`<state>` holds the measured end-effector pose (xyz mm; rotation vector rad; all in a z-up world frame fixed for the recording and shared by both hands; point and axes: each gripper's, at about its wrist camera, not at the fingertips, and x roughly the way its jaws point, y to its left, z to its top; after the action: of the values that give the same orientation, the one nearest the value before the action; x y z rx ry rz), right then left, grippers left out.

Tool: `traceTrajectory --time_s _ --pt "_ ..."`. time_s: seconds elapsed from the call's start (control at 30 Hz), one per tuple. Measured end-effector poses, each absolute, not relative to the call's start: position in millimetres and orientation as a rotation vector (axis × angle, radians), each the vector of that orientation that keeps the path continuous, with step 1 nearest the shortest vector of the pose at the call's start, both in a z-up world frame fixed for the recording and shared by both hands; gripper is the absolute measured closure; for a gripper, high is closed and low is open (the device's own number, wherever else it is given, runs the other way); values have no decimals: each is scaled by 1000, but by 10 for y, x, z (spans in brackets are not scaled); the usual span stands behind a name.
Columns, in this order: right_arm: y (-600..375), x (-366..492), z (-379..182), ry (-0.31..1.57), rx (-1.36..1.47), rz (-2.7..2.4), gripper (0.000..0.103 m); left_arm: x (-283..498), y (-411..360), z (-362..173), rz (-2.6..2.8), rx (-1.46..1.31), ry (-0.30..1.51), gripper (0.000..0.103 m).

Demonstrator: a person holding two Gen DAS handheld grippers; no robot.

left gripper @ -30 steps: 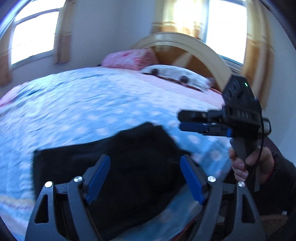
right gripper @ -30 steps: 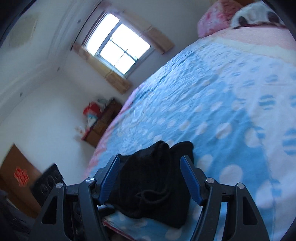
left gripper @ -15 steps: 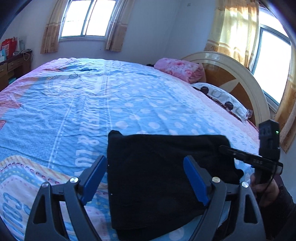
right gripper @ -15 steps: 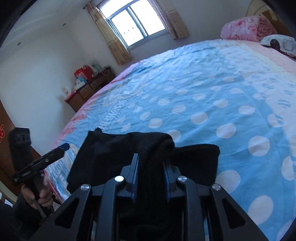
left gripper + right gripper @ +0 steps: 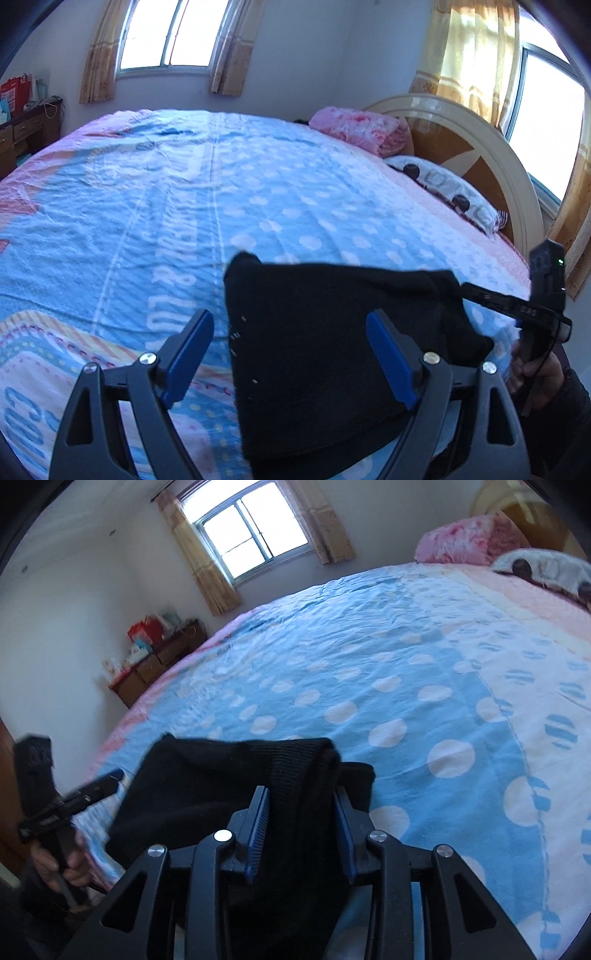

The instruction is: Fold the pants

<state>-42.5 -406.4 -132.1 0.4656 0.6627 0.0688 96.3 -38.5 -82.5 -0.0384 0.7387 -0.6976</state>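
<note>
Pants (image 5: pixel 325 354), black and already doubled into a rough rectangle, lie at the near edge of the bed (image 5: pixel 184 206), close to its foot corner. The fold looks well along; the step in hand seems to be releasing and tidying the bunched end. The right gripper (image 5: pixel 301 830) has that thick ribbed end between its jaws, which are opening, and the pads no longer seem to press the cloth. The left gripper (image 5: pixel 291 358) hangs wide open over the other part of the pants, holding nothing. The next move probably calls for the right gripper to back clear without dragging the top layer, then for both to pinch one short edge and carry it across for a last fold, or to smooth the hump flat. Counted: one pair of pants, two grippers, one bed, two pillows at the headboard, two windows, one low cabinet by the wall.
</note>
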Motion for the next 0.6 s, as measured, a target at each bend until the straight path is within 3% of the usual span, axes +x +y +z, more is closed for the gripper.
traceTrajectory --time_s 0.1,0.23,0.33,0.4,0.5,0.6 --pt "-4085 -735 -1024 564 473 50 67 982 -314 -711 -667 -38 698 16" --pt "-3512 -858 -805 624 232 161 67 988 -400 -728 -693 -55 710 14" --pt "-3092 -758 -904 693 113 241 67 938 -523 -817 -707 -33 747 14" --pt "-2994 -705 -1049 739 66 230 74 890 -566 -879 -705 7 765 14" --pt "-3136 -710 -1273 808 109 184 77 846 -486 -895 -683 34 757 14" --pt "-3148 -886 -1292 797 52 156 75 875 -267 -858 -662 7 753 14"
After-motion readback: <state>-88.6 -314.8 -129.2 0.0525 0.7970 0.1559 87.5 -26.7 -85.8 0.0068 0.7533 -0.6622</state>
